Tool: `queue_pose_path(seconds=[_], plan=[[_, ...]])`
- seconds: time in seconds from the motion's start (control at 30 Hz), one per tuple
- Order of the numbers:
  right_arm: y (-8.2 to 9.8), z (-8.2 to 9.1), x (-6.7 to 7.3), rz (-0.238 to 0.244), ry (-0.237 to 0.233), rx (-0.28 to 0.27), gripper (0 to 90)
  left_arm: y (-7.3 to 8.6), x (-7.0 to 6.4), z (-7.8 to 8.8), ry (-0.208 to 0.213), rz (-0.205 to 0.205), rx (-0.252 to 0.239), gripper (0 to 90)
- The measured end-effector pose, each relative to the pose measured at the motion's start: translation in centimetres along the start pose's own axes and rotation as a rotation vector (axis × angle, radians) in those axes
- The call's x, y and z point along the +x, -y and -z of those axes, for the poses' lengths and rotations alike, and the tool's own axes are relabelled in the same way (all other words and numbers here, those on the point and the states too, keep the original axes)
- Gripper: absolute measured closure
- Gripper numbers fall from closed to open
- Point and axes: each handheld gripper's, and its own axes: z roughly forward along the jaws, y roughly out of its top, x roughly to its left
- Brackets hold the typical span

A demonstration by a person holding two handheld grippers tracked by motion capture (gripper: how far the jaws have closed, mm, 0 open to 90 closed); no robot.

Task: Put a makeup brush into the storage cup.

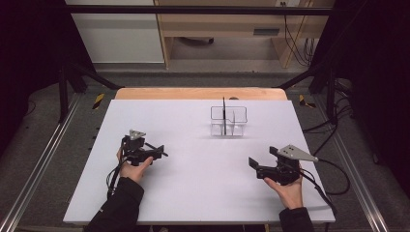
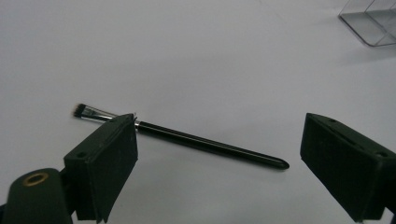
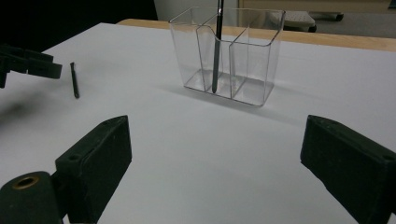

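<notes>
2 grippers rest wide open; the left gripper [image 2: 219, 154] straddles a brush [image 2: 187, 138] near the worktop's [image 1: 193, 193] left edge, the right gripper [image 3: 215, 172] faces the organizer [image 3: 226, 53].

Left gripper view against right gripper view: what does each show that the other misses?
Left gripper view alone: the bristle tip of the brush lying flat on the table. Right gripper view alone: a dark upright stick in the clear organizer, plus the left gripper. Shared: white table, the organizer, the lying brush, open jaws.

A glossy black brush [image 2: 205, 143] lies on the matt white table [image 2: 196, 60]; the organizer [image 3: 227, 53] is clear, shiny plastic.
</notes>
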Motion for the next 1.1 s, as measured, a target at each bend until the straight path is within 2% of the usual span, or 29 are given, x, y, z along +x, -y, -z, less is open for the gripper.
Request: queue_pose_path(seconds=[0.17, 0.3, 0.43, 0.77, 1.1], plan=[[0.1, -0.3, 0.1, 0.006, 0.004, 0.010, 9.5, 0.2, -0.4, -0.8, -0.013, -0.008, 0.018, 14.0], [0.2, -0.5, 0.1, 0.009, 0.004, 0.019, 9.5, 0.3, -0.4, -1.3, -0.022, 0.008, 0.034, 16.4], [0.2, -0.6, 0.2, 0.007, 0.006, 0.022, 9.2, 0.4, -0.6, -1.7, -0.032, 0.005, 0.046, 19.5], [0.2, -0.5, 0.2, 0.003, 0.007, 0.011, 9.3, 0.5, -0.8, -2.3, -0.062, 0.016, 0.060, 29.3], [0.2, -0.3, 0.1, 0.004, 0.008, 0.008, 9.2, 0.5, -1.0, -2.0, -0.078, 0.019, 0.076, 39.8]])
